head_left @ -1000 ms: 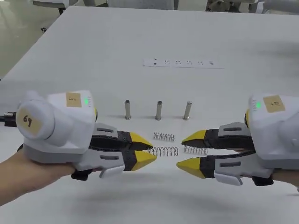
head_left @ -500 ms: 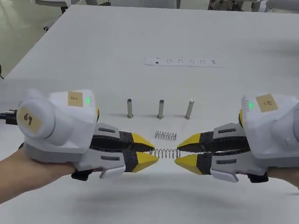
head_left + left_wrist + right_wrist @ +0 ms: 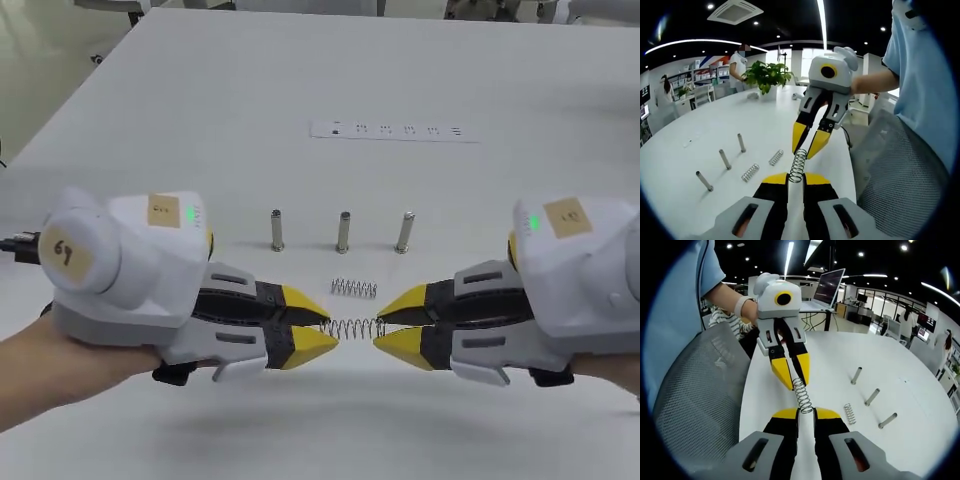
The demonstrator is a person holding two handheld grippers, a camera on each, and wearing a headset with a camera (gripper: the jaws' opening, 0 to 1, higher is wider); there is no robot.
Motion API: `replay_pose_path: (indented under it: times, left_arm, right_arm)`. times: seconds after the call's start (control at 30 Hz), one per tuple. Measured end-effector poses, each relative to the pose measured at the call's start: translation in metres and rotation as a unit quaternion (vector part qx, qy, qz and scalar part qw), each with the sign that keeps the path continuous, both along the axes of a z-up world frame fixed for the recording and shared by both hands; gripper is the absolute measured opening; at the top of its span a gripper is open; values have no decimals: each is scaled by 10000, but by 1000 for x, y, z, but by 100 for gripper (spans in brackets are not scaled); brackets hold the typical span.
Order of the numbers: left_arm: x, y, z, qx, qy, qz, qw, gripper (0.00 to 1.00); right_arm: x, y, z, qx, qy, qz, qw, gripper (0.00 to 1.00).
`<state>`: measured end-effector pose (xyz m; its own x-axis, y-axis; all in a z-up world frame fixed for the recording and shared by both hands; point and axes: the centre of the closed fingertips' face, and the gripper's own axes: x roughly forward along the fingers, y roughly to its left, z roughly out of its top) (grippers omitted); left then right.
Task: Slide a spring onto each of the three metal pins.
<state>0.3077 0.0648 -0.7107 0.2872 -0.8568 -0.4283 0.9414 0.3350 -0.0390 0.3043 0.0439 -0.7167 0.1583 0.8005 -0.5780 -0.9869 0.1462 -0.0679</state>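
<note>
A spring [image 3: 352,327] hangs level above the white table, held at both ends. My left gripper [image 3: 328,329] is shut on its left end and my right gripper [image 3: 380,327] on its right end. In the left gripper view the spring [image 3: 798,165] runs from my own jaws up into the right gripper [image 3: 807,150]. The right gripper view shows the same spring [image 3: 802,395] reaching to the left gripper [image 3: 797,382]. Three upright metal pins [image 3: 277,230] [image 3: 344,231] [image 3: 405,232] stand bare in a row behind. A loose spring [image 3: 353,289] lies before the middle pin, and a second loose spring [image 3: 750,172] lies nearby.
A white power strip [image 3: 395,131] lies farther back on the table [image 3: 200,120]. A grey mesh chair [image 3: 695,390] stands at the near table edge. People stand far off in the room behind a potted plant [image 3: 767,75].
My right gripper has moved left to the free end of the spring and its jaws have narrowed onto it. The left gripper has kept its hold.
</note>
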Motion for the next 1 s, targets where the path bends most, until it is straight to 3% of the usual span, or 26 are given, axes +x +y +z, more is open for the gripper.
replay_pose_path:
  times: [1.0]
  left_arm:
    - [-2, 0, -9, 98, 70, -31, 9999, 2]
  right_arm:
    - [-2, 11, 24, 53, -130, 225, 9996, 7]
